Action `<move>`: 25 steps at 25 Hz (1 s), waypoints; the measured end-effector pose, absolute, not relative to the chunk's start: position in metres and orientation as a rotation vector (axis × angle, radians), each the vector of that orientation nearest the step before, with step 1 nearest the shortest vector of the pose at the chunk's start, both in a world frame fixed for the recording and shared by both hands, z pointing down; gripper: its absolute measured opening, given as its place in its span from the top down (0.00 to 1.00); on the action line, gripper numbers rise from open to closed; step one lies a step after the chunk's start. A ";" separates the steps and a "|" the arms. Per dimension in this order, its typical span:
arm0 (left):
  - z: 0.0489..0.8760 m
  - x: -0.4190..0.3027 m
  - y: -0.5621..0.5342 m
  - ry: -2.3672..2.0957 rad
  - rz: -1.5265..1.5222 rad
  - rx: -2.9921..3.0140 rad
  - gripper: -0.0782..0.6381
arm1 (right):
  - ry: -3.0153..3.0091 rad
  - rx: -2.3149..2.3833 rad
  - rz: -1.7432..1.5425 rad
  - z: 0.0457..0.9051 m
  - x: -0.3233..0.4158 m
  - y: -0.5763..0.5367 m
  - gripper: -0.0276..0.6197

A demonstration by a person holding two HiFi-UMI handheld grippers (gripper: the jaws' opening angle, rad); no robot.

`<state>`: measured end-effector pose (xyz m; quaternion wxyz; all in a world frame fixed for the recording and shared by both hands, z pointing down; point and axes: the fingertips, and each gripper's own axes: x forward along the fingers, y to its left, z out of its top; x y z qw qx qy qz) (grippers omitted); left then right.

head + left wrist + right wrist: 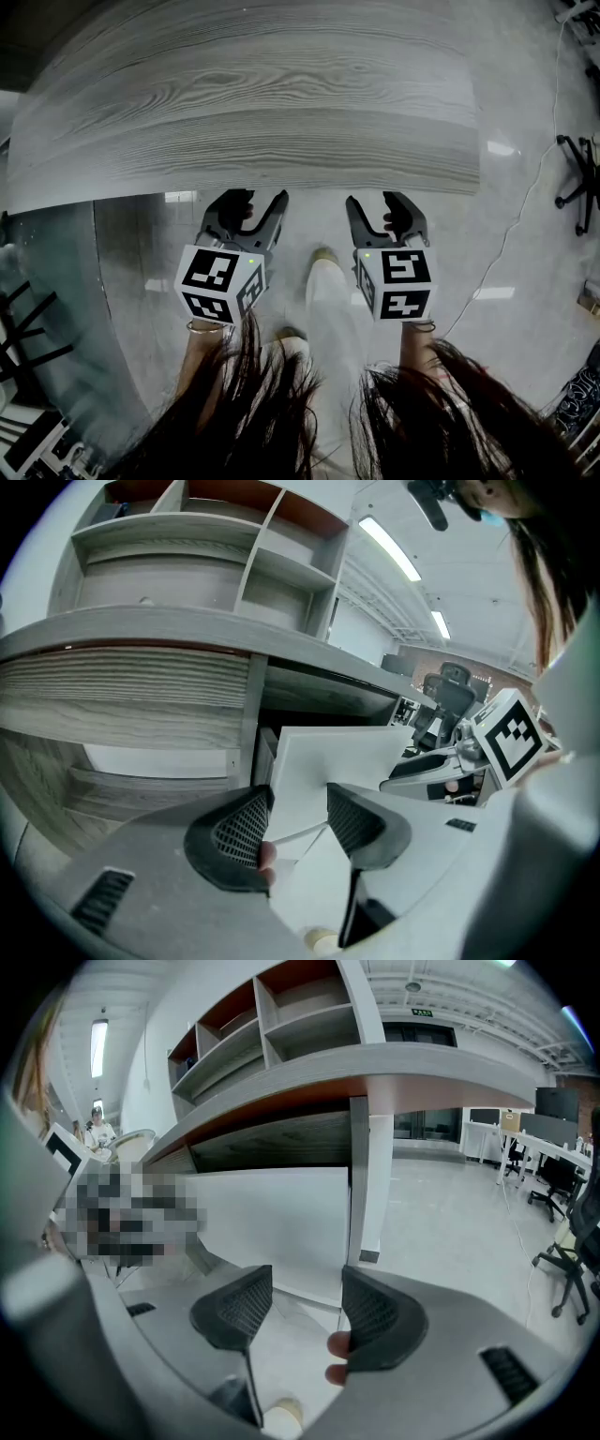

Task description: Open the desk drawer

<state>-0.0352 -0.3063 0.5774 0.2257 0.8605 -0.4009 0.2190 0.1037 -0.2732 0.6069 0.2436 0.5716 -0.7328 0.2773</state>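
The grey wood-grain desk top (253, 103) fills the upper head view. Both grippers hang just in front of its near edge, fingertips toward it. My left gripper (255, 197) is open with nothing between its fingers; in its own view the left gripper (295, 822) points at a white box-like front (337, 757) under the desk. My right gripper (375, 199) is open and empty too. In its own view the right gripper (305, 1312) faces a white panel (272, 1222) below the desk top. I make out no drawer handle in any view.
A white desk leg (370, 1185) stands right of the panel. Shelves (281, 1016) rise above the desk. An office chair (581, 178) and a floor cable (520, 216) lie to the right. The person's shoe (323, 255) shows between the grippers.
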 end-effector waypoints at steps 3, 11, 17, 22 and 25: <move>0.578 -0.037 -0.302 -1.103 0.607 2.374 0.63 | -2.000 1.561 0.758 0.608 0.102 -0.269 0.62; 0.578 -0.036 -0.293 -1.103 0.602 2.363 0.63 | -1.992 1.568 0.747 0.610 0.106 -0.261 0.62; 0.579 -0.037 -0.287 -1.100 0.611 2.372 0.63 | -1.989 1.567 0.751 0.611 0.105 -0.254 0.62; 0.579 -0.036 -0.284 -1.105 0.615 2.372 0.63 | -1.987 1.568 0.751 0.611 0.106 -0.252 0.62; 0.580 -0.037 -0.281 -1.104 0.615 2.369 0.63 | -1.982 1.566 0.752 0.612 0.105 -0.249 0.62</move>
